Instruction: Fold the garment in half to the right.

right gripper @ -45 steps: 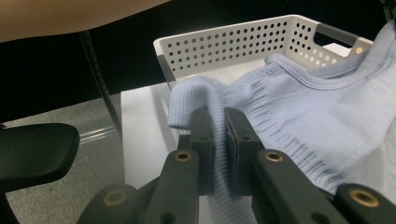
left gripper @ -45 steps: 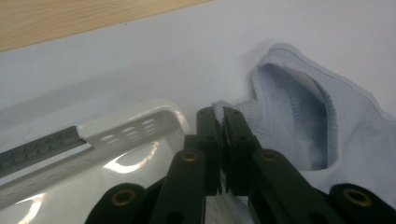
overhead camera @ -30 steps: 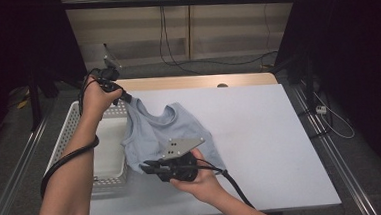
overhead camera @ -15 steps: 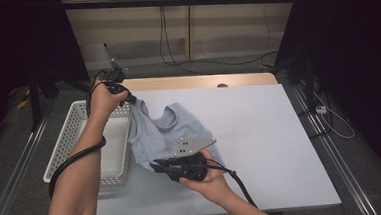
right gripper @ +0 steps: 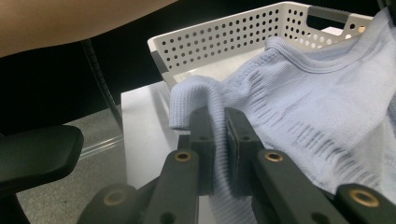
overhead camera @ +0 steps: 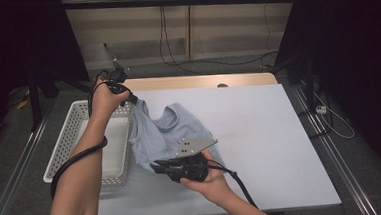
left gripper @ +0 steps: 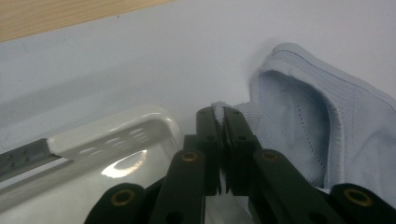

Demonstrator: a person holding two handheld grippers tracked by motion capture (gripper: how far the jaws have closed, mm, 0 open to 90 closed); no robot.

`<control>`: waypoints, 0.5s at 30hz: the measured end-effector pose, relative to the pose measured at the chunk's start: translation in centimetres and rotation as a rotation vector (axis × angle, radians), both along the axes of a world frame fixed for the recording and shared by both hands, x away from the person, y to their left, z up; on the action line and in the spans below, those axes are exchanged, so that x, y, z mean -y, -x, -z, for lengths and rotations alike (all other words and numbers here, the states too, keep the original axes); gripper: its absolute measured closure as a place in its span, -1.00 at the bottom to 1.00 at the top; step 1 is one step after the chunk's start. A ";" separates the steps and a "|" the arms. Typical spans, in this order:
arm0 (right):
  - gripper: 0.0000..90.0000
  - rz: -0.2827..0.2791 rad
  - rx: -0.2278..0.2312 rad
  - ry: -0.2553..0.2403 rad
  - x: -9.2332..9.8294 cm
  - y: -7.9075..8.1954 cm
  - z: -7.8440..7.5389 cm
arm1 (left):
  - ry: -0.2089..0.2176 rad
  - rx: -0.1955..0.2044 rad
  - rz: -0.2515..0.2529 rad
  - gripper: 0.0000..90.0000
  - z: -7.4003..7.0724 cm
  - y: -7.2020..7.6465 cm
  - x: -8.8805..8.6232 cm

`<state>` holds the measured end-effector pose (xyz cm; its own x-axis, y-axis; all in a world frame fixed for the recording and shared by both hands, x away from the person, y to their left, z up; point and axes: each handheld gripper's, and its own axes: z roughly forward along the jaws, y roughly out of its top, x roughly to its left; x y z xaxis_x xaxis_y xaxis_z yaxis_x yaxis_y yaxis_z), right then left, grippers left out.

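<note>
A pale blue ribbed sleeveless top (overhead camera: 167,131) is being held at two points above the white table (overhead camera: 260,133), with no brand mark, label or readable writing being shown on its fabric in any view. The garment is being stretched so that its long axis is running from the far left, at the basket's far corner, down toward the near middle of the table; its neckline is facing up and away from the person. Its raised upper corner is being pinched by the left gripper (overhead camera: 134,99), whose jaws are seen in the left gripper view (left gripper: 218,122) clamped together on a thin fold of the cloth. The lower hem is being gripped by the right gripper (overhead camera: 158,166); in the right gripper view (right gripper: 219,122) the ribbed edge is being squeezed between the closed jaws. The left part of the top is being draped over the rim of the white perforated basket (overhead camera: 70,145), which is standing at the table's left edge, while the rest is lying on the table just beside it
</note>
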<state>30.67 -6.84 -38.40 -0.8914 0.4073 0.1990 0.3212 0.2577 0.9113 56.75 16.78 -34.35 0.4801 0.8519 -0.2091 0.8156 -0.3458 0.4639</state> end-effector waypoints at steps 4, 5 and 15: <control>0.86 -0.007 -0.002 0.011 -0.6 0.2 0.1 | 0.009 0.000 -0.006 0.92 0.1 0.2 -0.3; 0.86 -0.012 -0.001 0.014 -0.8 0.2 0.2 | 0.012 0.001 -0.006 0.92 0.1 0.2 -0.3; 0.86 0.000 -0.011 0.003 -0.4 0.2 0.3 | 0.016 -0.004 -0.029 0.92 0.7 0.0 -0.1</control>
